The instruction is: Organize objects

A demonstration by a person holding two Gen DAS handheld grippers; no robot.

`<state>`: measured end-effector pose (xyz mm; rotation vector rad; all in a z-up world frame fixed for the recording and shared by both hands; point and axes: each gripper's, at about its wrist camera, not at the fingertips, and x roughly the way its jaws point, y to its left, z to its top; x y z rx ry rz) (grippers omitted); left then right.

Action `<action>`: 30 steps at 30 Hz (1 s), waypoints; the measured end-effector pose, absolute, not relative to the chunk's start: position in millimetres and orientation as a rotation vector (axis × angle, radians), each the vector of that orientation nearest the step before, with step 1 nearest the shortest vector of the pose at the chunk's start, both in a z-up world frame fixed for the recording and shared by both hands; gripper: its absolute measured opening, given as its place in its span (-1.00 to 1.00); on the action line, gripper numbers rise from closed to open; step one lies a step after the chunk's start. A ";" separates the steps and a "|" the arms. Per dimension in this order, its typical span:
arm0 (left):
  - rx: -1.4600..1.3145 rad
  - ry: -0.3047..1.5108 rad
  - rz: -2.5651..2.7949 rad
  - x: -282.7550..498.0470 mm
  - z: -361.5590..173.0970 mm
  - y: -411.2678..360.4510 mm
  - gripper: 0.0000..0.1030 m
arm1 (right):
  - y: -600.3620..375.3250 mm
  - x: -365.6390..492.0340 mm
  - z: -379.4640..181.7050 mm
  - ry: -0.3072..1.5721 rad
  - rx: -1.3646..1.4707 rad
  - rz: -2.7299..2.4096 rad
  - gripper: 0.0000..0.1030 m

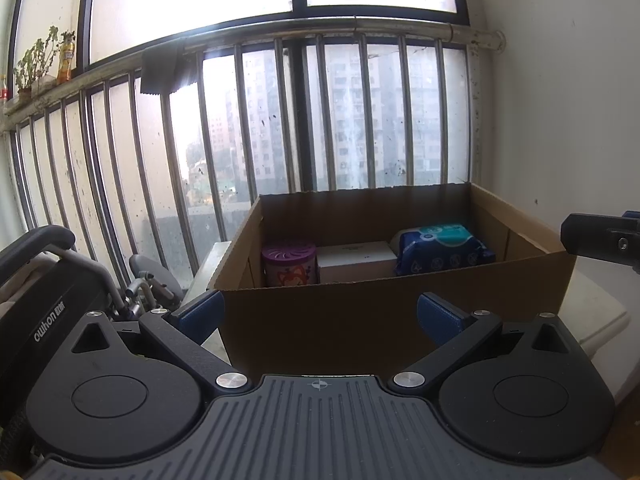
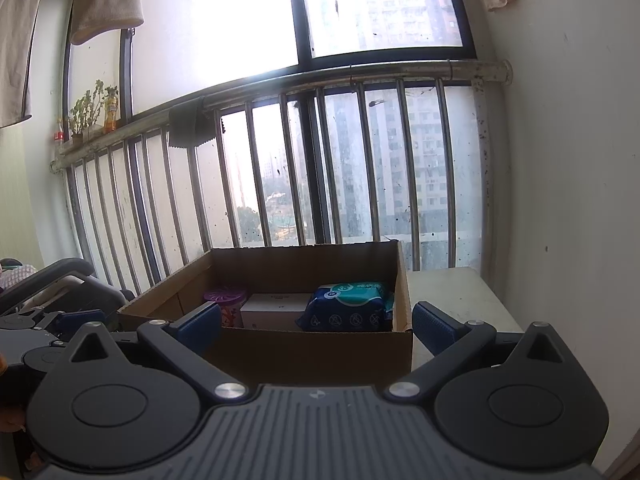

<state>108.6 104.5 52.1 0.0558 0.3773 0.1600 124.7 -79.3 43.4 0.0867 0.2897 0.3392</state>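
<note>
Fingers [image 1: 200,314] wide on both grippers (empty); cardboard box [image 1: 360,316] holds purple canister [image 1: 289,264], white box [image 1: 356,262], wipes pack [image 1: 442,248].

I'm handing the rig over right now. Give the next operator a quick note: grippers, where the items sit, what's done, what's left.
Left gripper: open, holding nothing, facing the cardboard box.
Right gripper: open, holding nothing, facing the same box.
In the box, left to right: purple-lidded round container, white box, blue wipes pack.
Done: those three are packed.
Left: no loose items show in either view; look around for any before finishing.
</note>
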 end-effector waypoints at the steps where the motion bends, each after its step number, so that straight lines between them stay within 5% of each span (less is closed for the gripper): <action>1: 0.054 0.377 0.160 108.4 52.2 104.7 1.00 | -79.2 124.7 43.3 0.291 0.087 0.339 1.00; 30: 0.048 0.354 0.177 100.1 56.1 104.2 1.00 | -80.1 117.4 45.7 0.280 0.087 0.342 1.00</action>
